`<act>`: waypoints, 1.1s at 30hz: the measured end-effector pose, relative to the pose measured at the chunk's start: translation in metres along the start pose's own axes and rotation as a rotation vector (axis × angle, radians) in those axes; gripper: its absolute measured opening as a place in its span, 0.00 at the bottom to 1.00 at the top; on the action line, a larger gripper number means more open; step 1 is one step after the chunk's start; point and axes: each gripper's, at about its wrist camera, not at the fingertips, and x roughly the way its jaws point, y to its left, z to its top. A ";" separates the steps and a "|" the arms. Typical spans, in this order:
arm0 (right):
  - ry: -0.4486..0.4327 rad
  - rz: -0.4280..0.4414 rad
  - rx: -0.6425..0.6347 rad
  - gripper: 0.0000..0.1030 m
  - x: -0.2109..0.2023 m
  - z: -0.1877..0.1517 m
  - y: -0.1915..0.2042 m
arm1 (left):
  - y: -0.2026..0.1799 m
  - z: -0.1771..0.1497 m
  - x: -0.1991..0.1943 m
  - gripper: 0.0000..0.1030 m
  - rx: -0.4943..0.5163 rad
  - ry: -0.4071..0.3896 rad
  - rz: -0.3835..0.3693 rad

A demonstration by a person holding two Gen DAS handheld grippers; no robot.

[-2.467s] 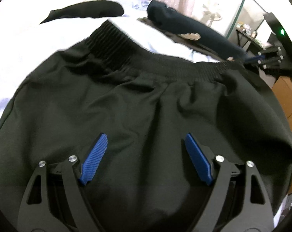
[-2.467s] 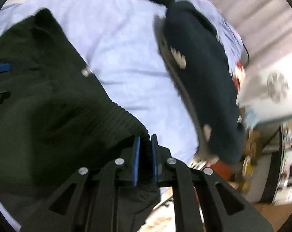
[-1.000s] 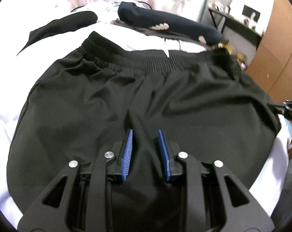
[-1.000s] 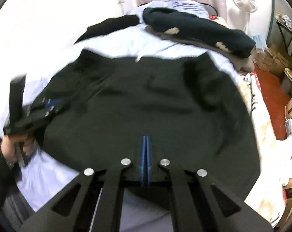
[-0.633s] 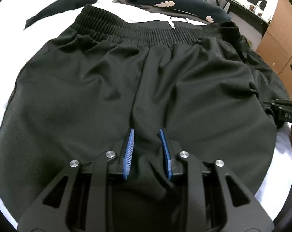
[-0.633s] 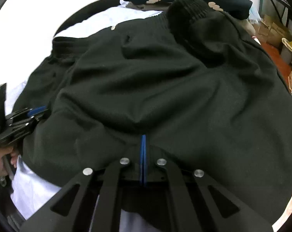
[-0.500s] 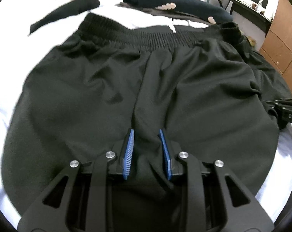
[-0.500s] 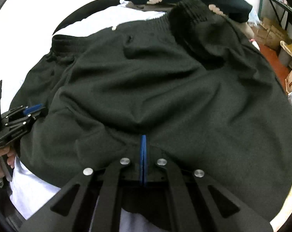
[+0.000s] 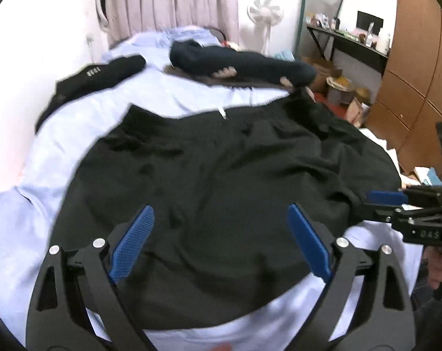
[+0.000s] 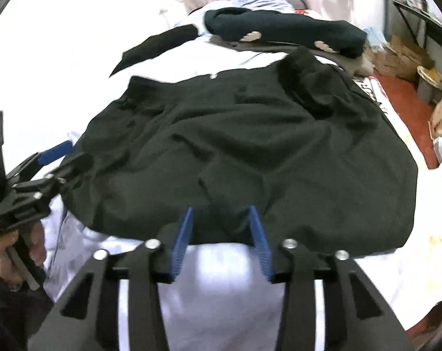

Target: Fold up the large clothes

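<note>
Black trousers (image 9: 221, 181) lie spread on the bed (image 9: 110, 108), waistband far, near hem just ahead of both grippers. Left gripper (image 9: 218, 242) spread wide; right gripper (image 10: 221, 242) parted, seemingly straddling the hem.

left gripper (image 9: 218, 241) | black frame | blue ribbed pads | silver screws

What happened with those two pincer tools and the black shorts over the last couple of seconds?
Both let go. The left hand-held gripper, shut on a pinch of fabric half a second ago, now stands wide open and pulled back. The right hand-held gripper, then shut on the hem, has opened too, its blue pads either side of the edge. The black shorts remain spread on the bed, waistband far; the dark clothes behind are unmoved.
</note>
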 end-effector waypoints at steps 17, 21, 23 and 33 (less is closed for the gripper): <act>-0.031 -0.112 0.042 0.93 -0.004 0.011 -0.047 | 0.001 -0.012 0.032 0.91 -0.009 0.072 0.047; -0.026 -0.139 0.233 0.93 -0.015 -0.002 -0.115 | 0.022 -0.028 0.048 0.91 -0.067 0.117 -0.051; -0.040 -0.146 0.344 0.93 -0.024 -0.012 -0.145 | 0.026 -0.031 0.048 0.91 -0.073 0.113 -0.072; -0.025 0.238 0.725 0.93 -0.027 -0.050 -0.186 | 0.022 -0.028 0.049 0.91 -0.083 0.119 -0.050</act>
